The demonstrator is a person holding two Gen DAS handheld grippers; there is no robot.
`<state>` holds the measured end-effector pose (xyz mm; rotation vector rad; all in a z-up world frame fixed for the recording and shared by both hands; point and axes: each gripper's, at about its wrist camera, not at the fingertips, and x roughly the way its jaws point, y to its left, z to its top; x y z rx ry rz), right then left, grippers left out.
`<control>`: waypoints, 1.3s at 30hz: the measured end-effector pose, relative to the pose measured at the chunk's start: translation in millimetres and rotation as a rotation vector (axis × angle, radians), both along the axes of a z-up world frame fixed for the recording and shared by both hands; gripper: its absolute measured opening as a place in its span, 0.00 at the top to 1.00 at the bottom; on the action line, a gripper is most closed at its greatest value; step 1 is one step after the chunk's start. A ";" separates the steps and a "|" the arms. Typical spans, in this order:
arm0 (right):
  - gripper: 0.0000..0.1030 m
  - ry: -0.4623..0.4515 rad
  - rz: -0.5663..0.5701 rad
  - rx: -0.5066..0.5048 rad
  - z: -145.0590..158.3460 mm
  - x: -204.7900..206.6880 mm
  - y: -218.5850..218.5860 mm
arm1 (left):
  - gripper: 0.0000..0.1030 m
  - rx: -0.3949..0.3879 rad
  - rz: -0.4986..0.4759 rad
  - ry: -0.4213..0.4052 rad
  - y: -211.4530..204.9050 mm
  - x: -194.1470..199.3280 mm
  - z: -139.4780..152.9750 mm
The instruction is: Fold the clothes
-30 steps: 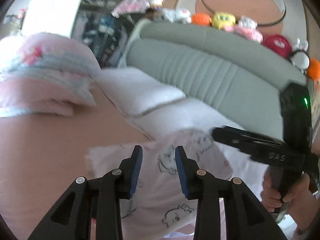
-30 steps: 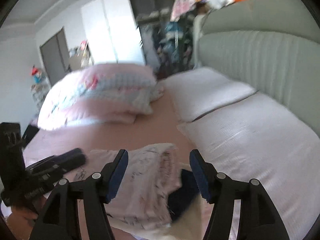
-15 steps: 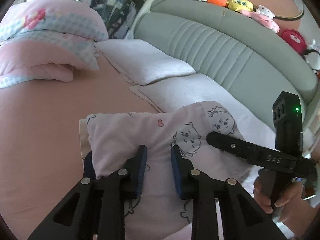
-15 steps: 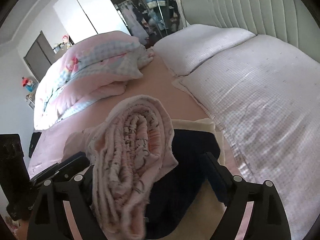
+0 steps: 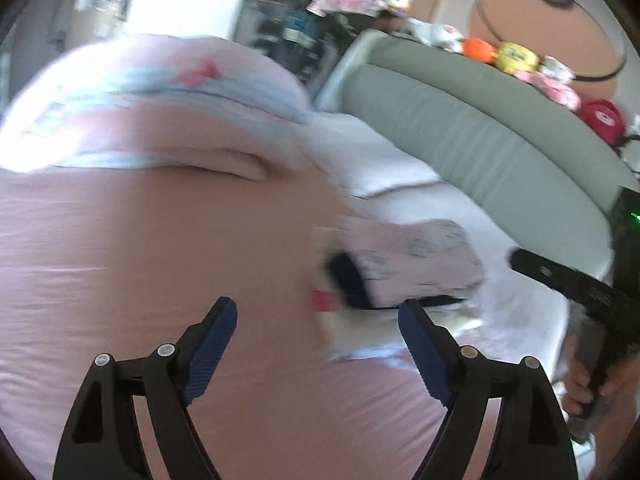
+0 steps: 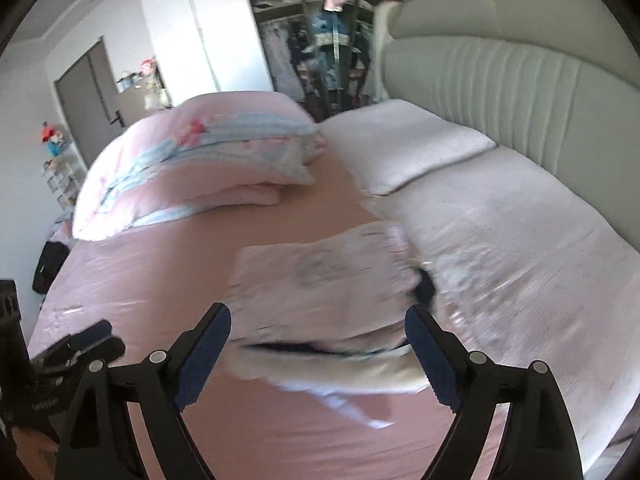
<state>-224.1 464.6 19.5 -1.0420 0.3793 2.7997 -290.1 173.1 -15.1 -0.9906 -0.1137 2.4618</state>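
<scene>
Left gripper (image 5: 318,320) spread wide and empty above the smooth pink sheet (image 5: 140,264), blue ribbed pads (image 5: 210,336) facing inward. Right gripper (image 6: 318,328) likewise wide apart, holding nothing. Between and just beyond them, on the sheet, lay a folded pink printed garment (image 6: 320,280), soft and roughly rectangular, stacked on a dark navy piece (image 5: 348,280) and a cream one (image 6: 344,372). Beside the stack, a white waffle-textured pillow (image 6: 520,248); behind, a ribbed grey-green padded headboard (image 6: 500,80).
</scene>
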 end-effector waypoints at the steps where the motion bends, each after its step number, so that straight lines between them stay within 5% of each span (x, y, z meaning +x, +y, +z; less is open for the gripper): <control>1: 0.09 -0.001 0.013 0.003 3.2 0.1 -14.5 | 0.20 -0.030 0.048 0.015 -15.4 2.2 7.1; 2: 0.01 -0.002 0.028 0.007 5.8 -0.7 -31.3 | 0.20 -0.075 0.096 0.058 -28.2 7.4 14.2; 5: 0.00 -0.015 0.082 0.012 7.0 -6.9 -86.7 | 0.20 -0.184 0.185 0.190 -56.5 25.4 30.1; 13: 0.00 -0.063 0.211 -0.001 0.0 -21.0 -211.6 | 0.17 -0.116 0.281 0.136 -129.6 50.6 41.3; 22: 0.00 -0.072 0.203 0.085 13.3 0.2 -259.2 | 0.15 -0.104 0.341 0.077 -173.7 81.4 37.9; 24: 0.00 -0.072 0.209 0.089 19.2 18.7 -261.7 | 0.15 -0.154 0.370 0.077 -180.5 103.2 43.9; 29: 0.00 -0.062 0.205 0.096 27.8 82.0 -264.1 | 0.15 -0.192 0.388 0.259 -196.2 197.7 57.8; 39: 0.00 -0.054 0.139 0.164 19.5 229.2 -270.0 | 0.15 -0.079 0.453 0.078 -215.0 304.4 35.9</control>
